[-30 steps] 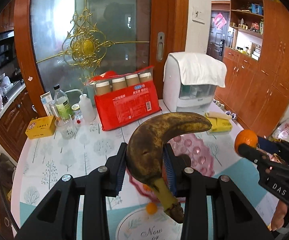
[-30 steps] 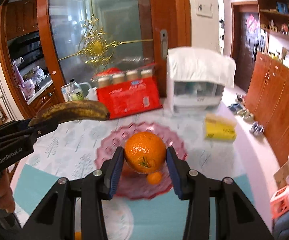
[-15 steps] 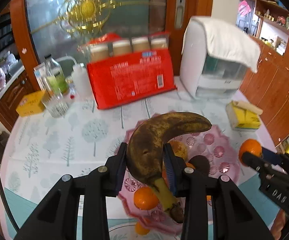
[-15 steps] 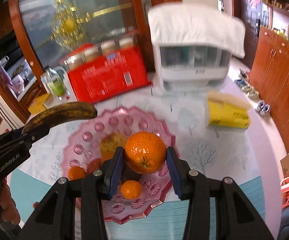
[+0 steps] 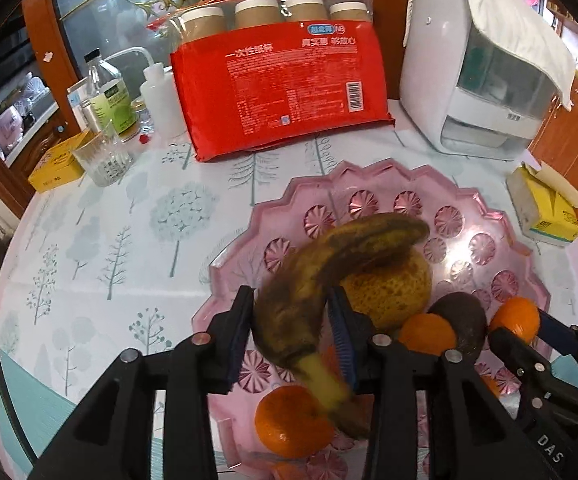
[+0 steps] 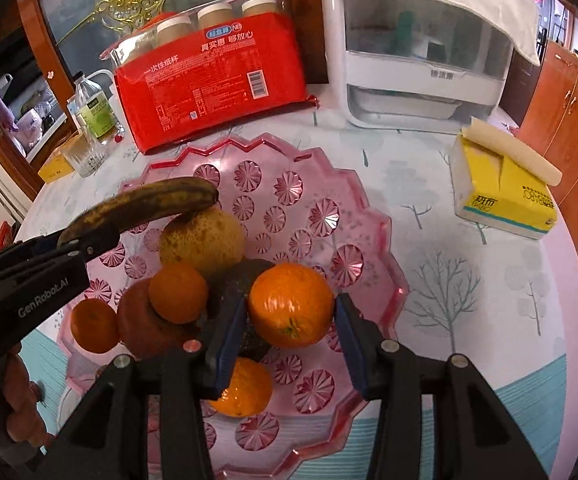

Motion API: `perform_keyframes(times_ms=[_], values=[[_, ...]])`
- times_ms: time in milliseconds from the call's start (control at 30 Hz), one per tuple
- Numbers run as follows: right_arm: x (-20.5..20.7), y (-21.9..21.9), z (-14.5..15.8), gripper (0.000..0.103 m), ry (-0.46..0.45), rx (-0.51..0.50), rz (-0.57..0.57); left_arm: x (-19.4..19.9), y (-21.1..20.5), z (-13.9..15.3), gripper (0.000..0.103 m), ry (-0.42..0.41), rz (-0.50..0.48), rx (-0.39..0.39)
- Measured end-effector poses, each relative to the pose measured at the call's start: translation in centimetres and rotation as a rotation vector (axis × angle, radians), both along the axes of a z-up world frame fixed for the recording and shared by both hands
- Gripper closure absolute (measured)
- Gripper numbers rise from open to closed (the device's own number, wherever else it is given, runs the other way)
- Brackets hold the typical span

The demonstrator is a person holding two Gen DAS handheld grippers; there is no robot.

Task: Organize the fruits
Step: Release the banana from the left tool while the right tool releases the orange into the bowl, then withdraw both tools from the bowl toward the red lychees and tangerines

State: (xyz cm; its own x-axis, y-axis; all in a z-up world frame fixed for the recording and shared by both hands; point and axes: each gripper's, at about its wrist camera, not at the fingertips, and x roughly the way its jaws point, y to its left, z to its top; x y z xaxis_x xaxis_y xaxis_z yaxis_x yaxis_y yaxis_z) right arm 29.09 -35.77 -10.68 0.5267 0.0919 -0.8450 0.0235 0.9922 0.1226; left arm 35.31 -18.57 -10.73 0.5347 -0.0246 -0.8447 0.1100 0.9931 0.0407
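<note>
- Left gripper (image 5: 291,332), seen from its own wrist camera, is clamped on a dark, overripe banana (image 5: 329,276); the blue pads press it from both sides, the stem end pointing back toward the camera and the tip reaching out over a pink tray (image 5: 373,184).
- Under the banana's tip lies a speckled yellow pear (image 5: 401,292); whether the two touch cannot be told. Just beside the pear are a small orange (image 5: 427,334) and a dark fruit (image 5: 465,322), and another orange (image 5: 289,420) lies near the tray's near edge.
- At the right edge the right gripper (image 5: 517,330) carries an orange fruit above the tray's rim.
- Behind the tray on the counter (image 5: 89,248) stand a red pack (image 5: 281,92), a white appliance (image 5: 473,64), a glass (image 5: 103,156) and a yellow box (image 5: 545,212).

- Right gripper (image 6: 289,328), from its wrist camera, is closed on a mandarin (image 6: 291,304), held over the near half of the tray (image 6: 373,248).
- Below and to the left are the pear (image 6: 203,240), three small oranges and the dark fruit (image 6: 233,292), bunched together; one more orange (image 6: 245,388) lies under the gripper.
- Left gripper (image 6: 89,238) enters from the left with the banana (image 6: 149,202) stretched above the pear.
</note>
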Motion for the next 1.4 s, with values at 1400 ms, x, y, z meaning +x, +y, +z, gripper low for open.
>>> perform_keyframes(times_ms=[1400], values=[[-11.2,5.8,13.1,0.05,-0.193,-0.005,-0.091,-15.6,13.5,15.1,0.01,-0.152,0.016,-0.116]])
